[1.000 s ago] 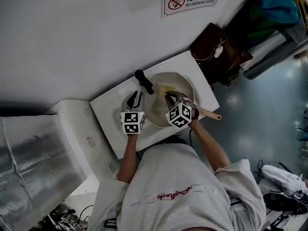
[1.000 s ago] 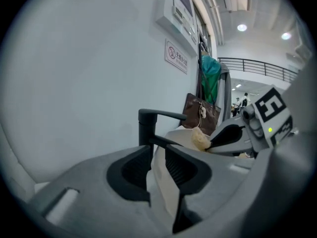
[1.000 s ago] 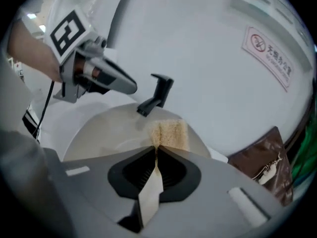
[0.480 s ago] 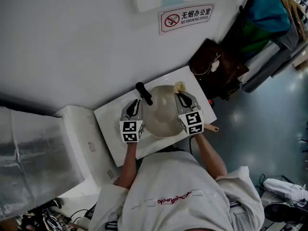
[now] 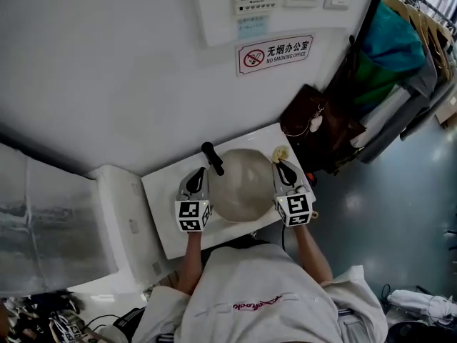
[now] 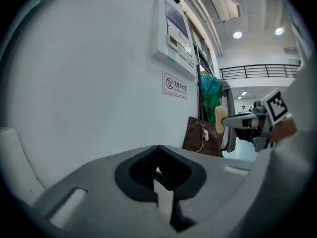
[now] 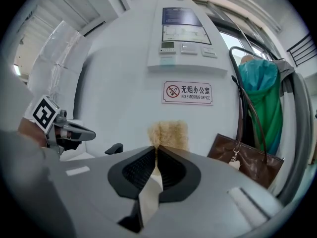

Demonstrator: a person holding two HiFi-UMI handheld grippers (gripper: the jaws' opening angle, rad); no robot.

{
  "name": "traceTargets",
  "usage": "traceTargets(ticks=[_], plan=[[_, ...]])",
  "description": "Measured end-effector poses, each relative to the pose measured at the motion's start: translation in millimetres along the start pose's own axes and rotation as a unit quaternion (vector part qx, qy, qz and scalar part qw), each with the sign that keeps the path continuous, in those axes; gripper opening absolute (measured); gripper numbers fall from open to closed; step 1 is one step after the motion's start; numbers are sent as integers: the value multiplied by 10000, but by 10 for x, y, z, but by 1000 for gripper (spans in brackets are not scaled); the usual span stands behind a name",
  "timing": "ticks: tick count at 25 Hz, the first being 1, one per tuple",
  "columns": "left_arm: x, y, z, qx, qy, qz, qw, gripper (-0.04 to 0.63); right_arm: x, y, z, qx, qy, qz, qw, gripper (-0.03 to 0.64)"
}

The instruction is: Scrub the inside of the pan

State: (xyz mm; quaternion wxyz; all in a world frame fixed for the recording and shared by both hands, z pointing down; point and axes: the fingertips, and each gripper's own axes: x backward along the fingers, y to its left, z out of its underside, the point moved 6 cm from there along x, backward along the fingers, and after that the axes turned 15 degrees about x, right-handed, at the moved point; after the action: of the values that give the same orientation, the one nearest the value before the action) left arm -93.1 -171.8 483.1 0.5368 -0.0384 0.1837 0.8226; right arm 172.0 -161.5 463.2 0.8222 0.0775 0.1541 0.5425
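White wall (image 5: 107, 70) fills the far side of the head view, with a no-smoking sign (image 5: 275, 53) on it. Against it stands a white table (image 5: 161, 213). The pan (image 5: 241, 177) sits on that table, pale and round, with its black handle (image 5: 213, 158) pointing to the far left. My left gripper (image 5: 197, 174) is just left of the pan, near the handle. My right gripper (image 5: 280, 163) is just right of the pan and pinches a yellowish sponge (image 5: 279, 152), which shows beside the pan's far right edge. A brown bag (image 5: 314, 131) leans at the table's far right corner, and clothes (image 5: 400, 48) hang beyond it.

Looking along my left gripper (image 6: 158, 150), its jaws have just closed together and nothing is between them. Ahead is the wall with the sign (image 6: 175, 85) and the bag (image 6: 203, 135). At the right I see my right gripper (image 6: 229, 122) with the sponge (image 6: 219, 120) at its tip. The pan does not show here.

Looking along my right gripper (image 7: 157, 150), its jaws are clamped on the sponge (image 7: 169, 133), whose fuzzy edge sticks out past the tips. My left gripper (image 7: 93, 134) shows at the left with its jaws together. Between the two, only the pan's handle (image 7: 114, 148) peeks over my gripper's body. The sign (image 7: 188, 92) hangs above and the bag (image 7: 247, 162) is at the right.
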Motion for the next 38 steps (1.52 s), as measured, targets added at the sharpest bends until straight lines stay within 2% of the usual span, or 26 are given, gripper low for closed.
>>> traceTargets(ticks=[12,38], plan=[[16,133,-168,-67,-97,-226,9997,0,100,-352,-2,-111,117,468,9988,23],[-64,236,-81,35,22,-125,9999,0,-44,-35,33,115,416,209,9988,21]])
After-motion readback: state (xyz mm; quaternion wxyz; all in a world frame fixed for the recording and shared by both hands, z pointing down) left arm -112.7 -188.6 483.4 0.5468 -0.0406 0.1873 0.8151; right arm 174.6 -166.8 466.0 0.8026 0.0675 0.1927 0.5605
